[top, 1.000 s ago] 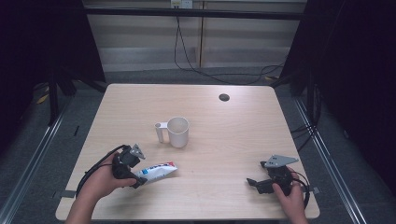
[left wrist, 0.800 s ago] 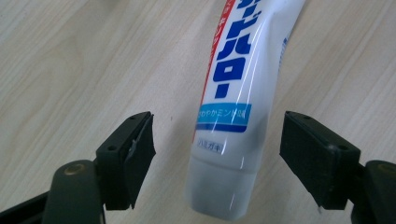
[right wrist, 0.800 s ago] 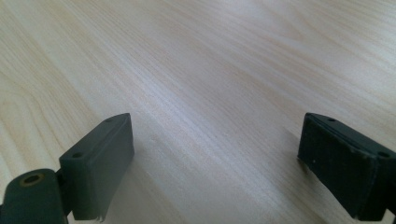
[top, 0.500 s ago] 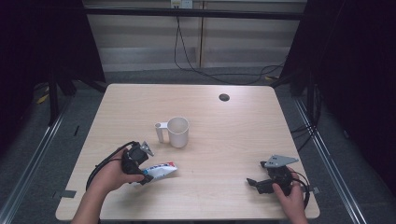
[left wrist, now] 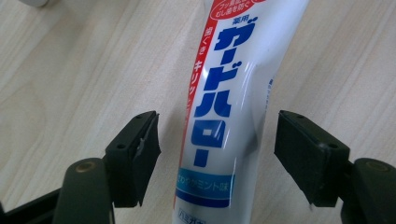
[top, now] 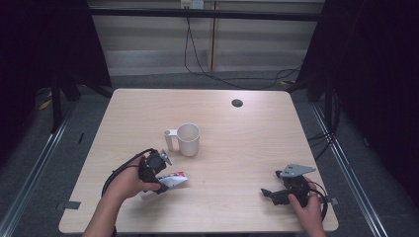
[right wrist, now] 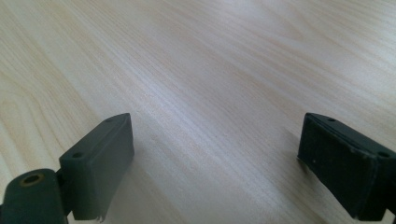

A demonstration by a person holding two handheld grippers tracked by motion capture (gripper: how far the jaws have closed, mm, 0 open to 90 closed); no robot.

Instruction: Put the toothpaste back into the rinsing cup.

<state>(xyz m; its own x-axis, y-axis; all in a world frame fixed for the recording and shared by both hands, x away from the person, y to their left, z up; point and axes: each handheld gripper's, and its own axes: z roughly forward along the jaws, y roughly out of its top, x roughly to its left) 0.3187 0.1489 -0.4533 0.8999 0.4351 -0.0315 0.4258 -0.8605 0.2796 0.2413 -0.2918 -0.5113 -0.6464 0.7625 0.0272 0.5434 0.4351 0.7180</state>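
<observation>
A white toothpaste tube (top: 173, 179) with red and blue print lies flat on the wooden table (top: 247, 148), near its front left. My left gripper (top: 157, 174) is over the tube's left end. In the left gripper view the tube (left wrist: 233, 107) runs lengthwise between the jaws of the left gripper (left wrist: 217, 128). Its jaws have just been closing, but bare wood still shows on both sides of the tube, so the pads are not on it. My right gripper (top: 268, 193) rests at the front right, and in its own view the right gripper (right wrist: 215, 140) is open over bare wood.
A white mug (top: 188, 139) stands upright near the table's middle, its handle pointing left, just beyond the left gripper. A small dark round disc (top: 237, 102) sits near the far edge. Cables trail from both grippers.
My left hand has slid to the right along the table until its jaws straddle the tube's end. The tube, the mug and the right gripper have stayed put.
</observation>
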